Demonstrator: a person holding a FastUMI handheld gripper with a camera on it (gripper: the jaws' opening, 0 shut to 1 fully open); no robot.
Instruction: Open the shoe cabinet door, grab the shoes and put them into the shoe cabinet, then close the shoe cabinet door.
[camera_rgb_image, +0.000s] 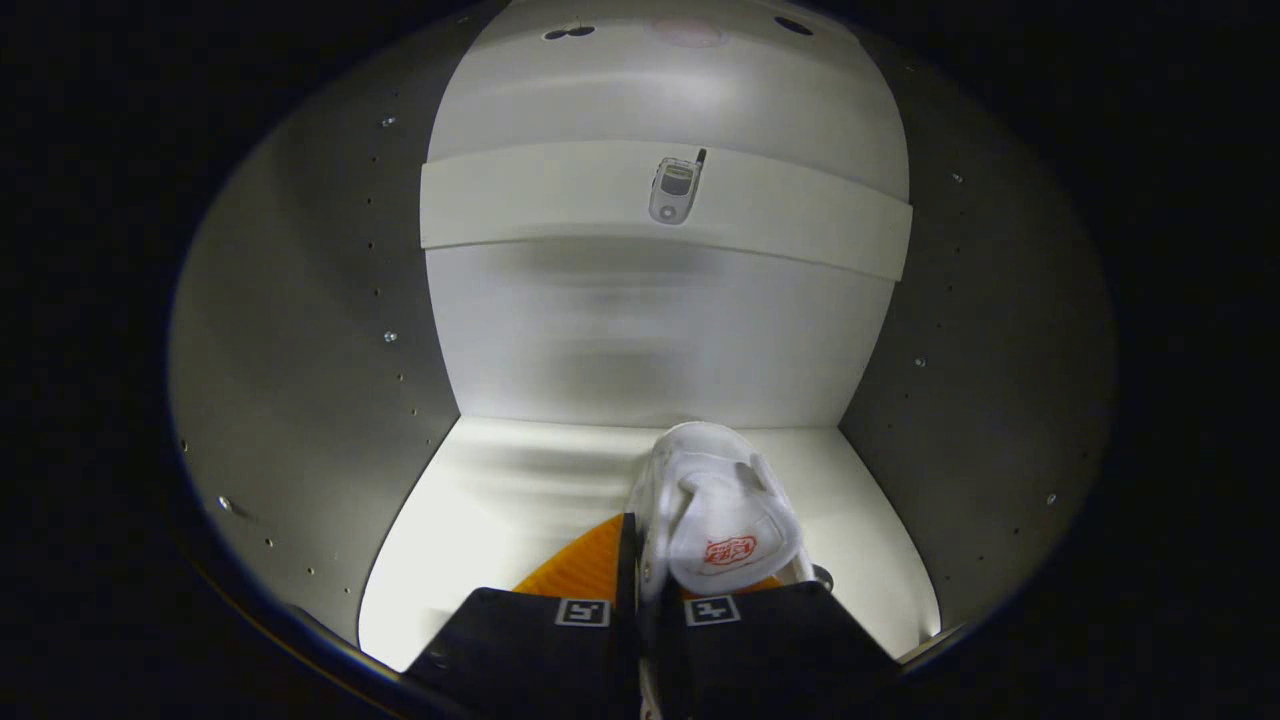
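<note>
I am looking into the open white shoe cabinet. A small white shoe with a red logo on its tongue points toward the back wall, its toe close to that wall, just above the cabinet floor. My gripper is shut on the shoe, pinching its near side edge between both fingers. The heel end is hidden behind the fingers. I cannot tell whether the sole rests on the floor.
A white shelf crosses the cabinet above, with a small silver flip phone lying on it. Grey side walls with peg holes stand left and right. Bare floor lies to the left of the shoe.
</note>
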